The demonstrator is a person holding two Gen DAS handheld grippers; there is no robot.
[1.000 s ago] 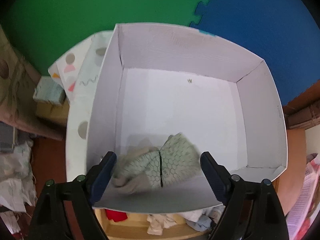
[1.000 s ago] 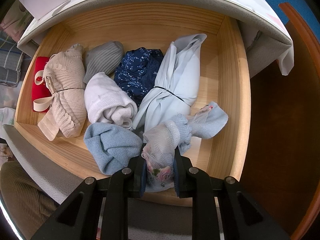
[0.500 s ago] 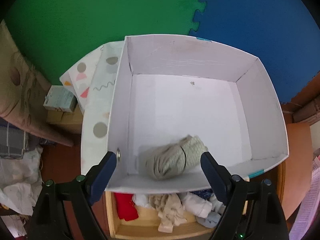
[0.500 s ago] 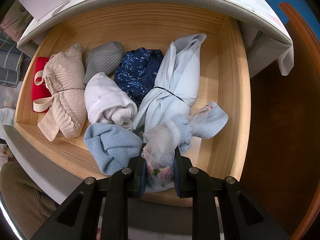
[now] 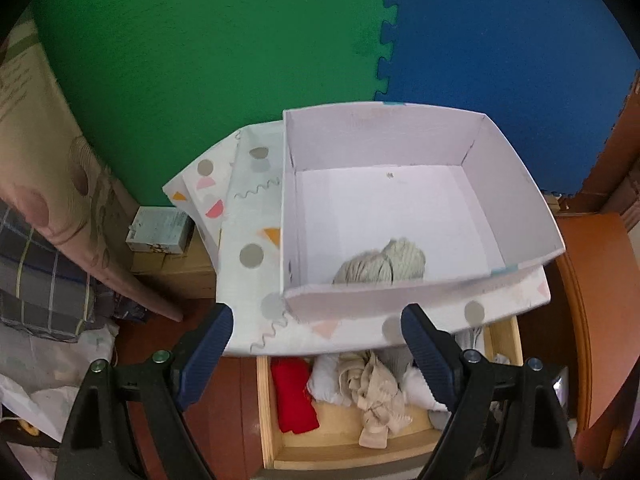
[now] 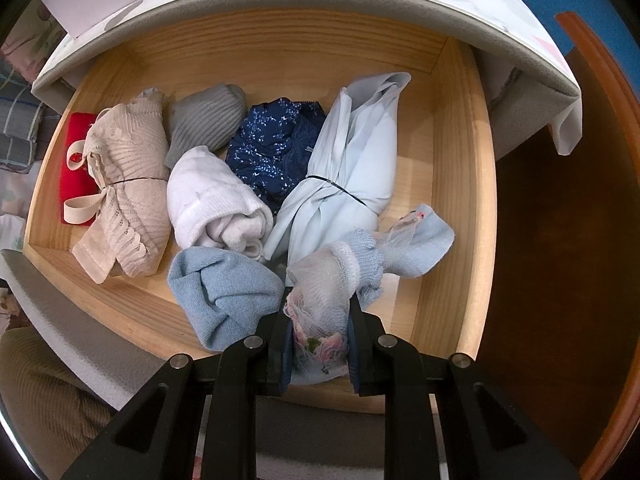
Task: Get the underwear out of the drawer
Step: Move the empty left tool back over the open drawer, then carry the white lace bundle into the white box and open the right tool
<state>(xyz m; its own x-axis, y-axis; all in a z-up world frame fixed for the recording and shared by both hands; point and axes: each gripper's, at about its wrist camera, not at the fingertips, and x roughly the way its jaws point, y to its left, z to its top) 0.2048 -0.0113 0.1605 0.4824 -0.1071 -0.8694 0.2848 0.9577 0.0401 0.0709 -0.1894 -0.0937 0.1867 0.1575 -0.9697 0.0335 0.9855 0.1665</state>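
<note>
The open wooden drawer (image 6: pixel 460 168) holds several rolled garments: beige lace (image 6: pixel 124 196), grey ribbed (image 6: pixel 206 120), white (image 6: pixel 216 204), navy floral (image 6: pixel 276 148), pale blue tied bundle (image 6: pixel 352 168), light blue towel-like roll (image 6: pixel 224 292) and a red piece (image 6: pixel 74 160). My right gripper (image 6: pixel 318 332) is shut on a white mesh and light blue underwear bundle (image 6: pixel 340 264) at the drawer's front right. My left gripper (image 5: pixel 316 344) is open and empty, held above and back from the white box (image 5: pixel 520 200), where a grey-green patterned bundle (image 5: pixel 380 266) lies. The drawer also shows in the left wrist view (image 5: pixel 268 420).
The white box sits on a cloth with coloured shapes (image 5: pixel 248 220) over the cabinet top. Green (image 5: pixel 200 60) and blue (image 5: pixel 500 40) foam mats cover the floor behind. A small carton (image 5: pixel 160 230) and bedding (image 5: pixel 36 264) lie left. Brown wooden furniture (image 6: pixel 560 240) stands right of the drawer.
My left gripper has pulled back and up from the white box, leaving the grey-green bundle inside; the drawer has come into its view. The right gripper has stayed shut on the bundle.
</note>
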